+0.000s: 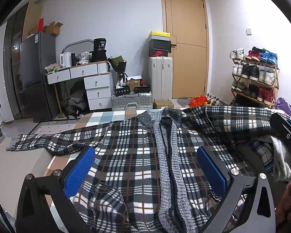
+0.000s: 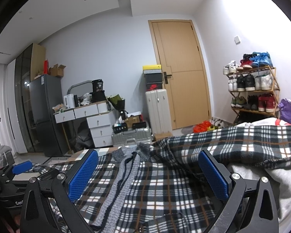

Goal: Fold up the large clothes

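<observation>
Plaid jacket [image 1: 130, 155] spread flat on the bed [image 1: 99, 118], collar toward the door [image 1: 186, 44], grey placket running lengthwise mid-frame, one sleeve stretched to the left edge, left claw [image 1: 145, 167] and right claw [image 2: 148, 172] both wide open, gripping nothing, grey garment [image 2: 261, 174] heaped lower right.
</observation>
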The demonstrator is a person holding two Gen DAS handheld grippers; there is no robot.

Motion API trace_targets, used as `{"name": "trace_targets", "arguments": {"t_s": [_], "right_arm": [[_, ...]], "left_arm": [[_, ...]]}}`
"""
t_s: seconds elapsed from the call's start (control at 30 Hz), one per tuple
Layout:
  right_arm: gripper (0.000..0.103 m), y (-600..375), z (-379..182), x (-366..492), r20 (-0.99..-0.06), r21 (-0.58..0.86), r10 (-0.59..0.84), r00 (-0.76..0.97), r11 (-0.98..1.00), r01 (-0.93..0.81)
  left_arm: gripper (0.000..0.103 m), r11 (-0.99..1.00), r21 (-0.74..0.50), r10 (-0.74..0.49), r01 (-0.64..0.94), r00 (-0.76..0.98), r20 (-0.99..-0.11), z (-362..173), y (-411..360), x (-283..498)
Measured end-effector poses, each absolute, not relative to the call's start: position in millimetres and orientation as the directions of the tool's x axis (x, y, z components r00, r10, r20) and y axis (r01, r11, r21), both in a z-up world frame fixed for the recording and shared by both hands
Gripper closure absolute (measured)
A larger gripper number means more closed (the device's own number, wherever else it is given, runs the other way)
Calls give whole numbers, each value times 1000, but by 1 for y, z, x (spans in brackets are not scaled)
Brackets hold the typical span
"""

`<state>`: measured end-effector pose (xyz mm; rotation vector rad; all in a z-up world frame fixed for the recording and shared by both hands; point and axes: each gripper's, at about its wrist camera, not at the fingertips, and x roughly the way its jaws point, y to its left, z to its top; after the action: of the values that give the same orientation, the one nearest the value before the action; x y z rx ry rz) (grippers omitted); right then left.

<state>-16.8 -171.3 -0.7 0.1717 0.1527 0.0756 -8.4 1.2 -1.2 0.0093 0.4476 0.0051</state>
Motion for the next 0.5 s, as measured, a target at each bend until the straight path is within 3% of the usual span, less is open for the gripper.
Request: {"name": "trace_targets", "arguments": {"t_s": [0.5], "right_arm": [[0, -186, -5, -14, -160, 200, 46, 986, 980, -13]], "left_arm": [[1, 1000, 27, 2, 12, 890, -456, -9, -1, -5]]}}
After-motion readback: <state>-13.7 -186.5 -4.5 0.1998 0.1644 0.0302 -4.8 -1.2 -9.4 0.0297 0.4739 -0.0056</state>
